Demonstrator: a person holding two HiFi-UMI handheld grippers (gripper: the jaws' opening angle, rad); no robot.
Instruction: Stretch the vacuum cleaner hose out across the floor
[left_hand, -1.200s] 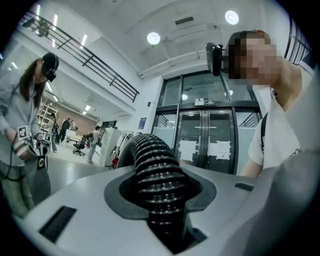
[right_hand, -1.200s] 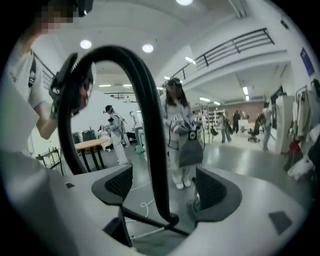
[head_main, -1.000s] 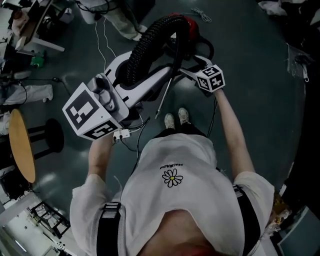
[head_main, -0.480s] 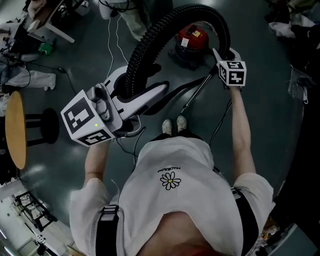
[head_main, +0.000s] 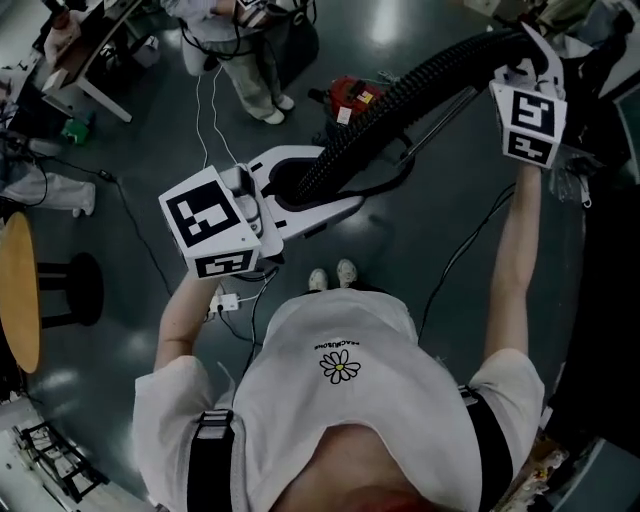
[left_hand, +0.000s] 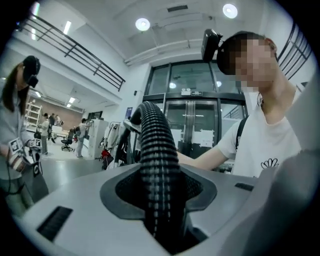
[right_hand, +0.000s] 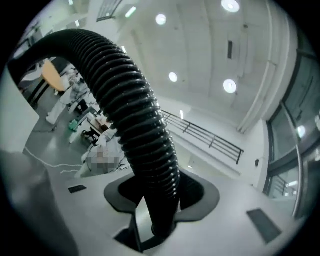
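Note:
A black ribbed vacuum hose runs as a nearly straight, taut line between my two grippers, high above the floor. The red vacuum cleaner stands on the floor below it. My left gripper is shut on the hose's lower stretch; in the left gripper view the hose rises out of the jaws of that gripper. My right gripper is held up at the far right. Its jaws have just been closing and now clamp the hose, which arches away from that gripper.
Another person stands on the far side, near desks at the top left. A round wooden table and a black stool are at the left. White cables lie on the dark floor. The wearer's shoes are below the hose.
My right gripper has risen and swung to the upper right with the hose in it. The hose went from a tall arch to a nearly straight line. My left gripper shifted slightly right.

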